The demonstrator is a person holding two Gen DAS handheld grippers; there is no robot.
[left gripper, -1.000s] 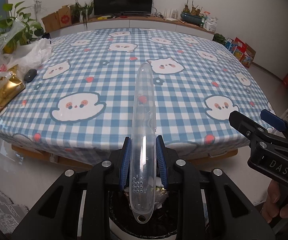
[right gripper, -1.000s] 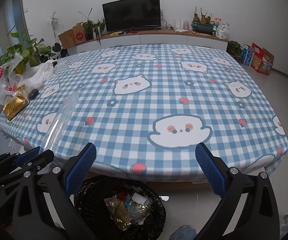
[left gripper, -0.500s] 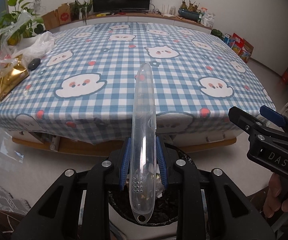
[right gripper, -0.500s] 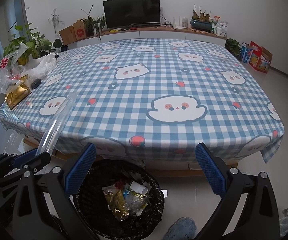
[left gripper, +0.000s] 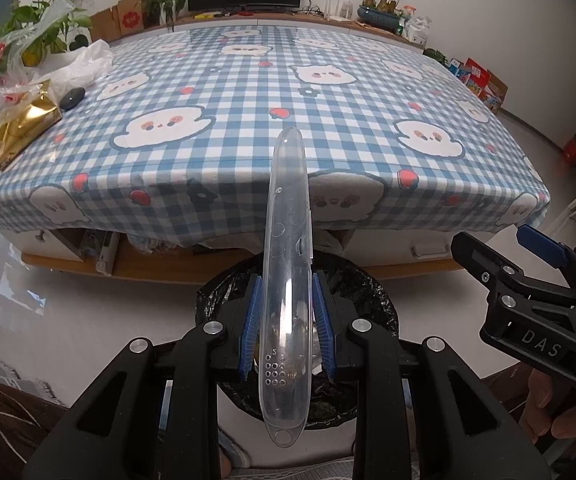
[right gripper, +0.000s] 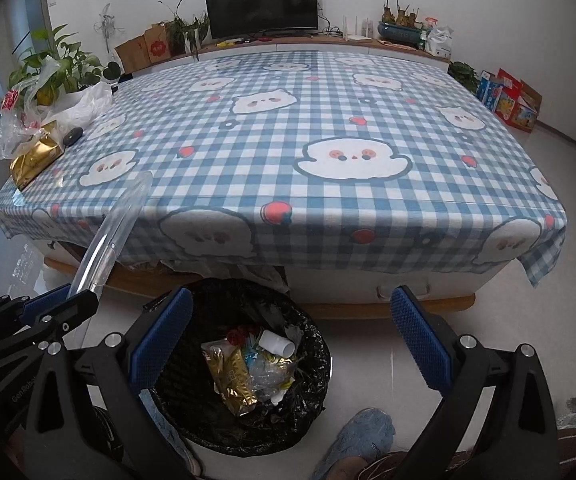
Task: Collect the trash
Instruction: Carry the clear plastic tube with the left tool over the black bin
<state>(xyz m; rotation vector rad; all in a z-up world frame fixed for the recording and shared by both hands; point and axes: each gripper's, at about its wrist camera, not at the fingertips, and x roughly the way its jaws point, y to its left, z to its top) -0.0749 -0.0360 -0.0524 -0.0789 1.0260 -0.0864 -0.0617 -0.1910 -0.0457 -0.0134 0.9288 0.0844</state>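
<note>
My left gripper (left gripper: 286, 332) is shut on a long clear plastic case (left gripper: 288, 264) that points forward and up. It hangs above a bin lined with a black bag (left gripper: 372, 304) on the floor before the table. In the right wrist view the same case (right gripper: 115, 224) sticks up from the left gripper (right gripper: 43, 312) at the left, and the bin (right gripper: 191, 412) holds wrappers and a white cup. My right gripper (right gripper: 288, 344) is open and empty above the bin; it also shows at the right of the left wrist view (left gripper: 528, 276).
The table has a blue checked cloth (right gripper: 328, 128). At its left end lie clear plastic bags (left gripper: 15, 68), a gold packet (left gripper: 19, 132) and a small black object (left gripper: 71, 98). A plant (right gripper: 51, 68) stands behind them. A foot in a blue slipper (right gripper: 360, 440) is beside the bin.
Both grippers have drawn back from the table and lowered. The bin now lies more fully under them. The left gripper still holds the case; the right stays open.
</note>
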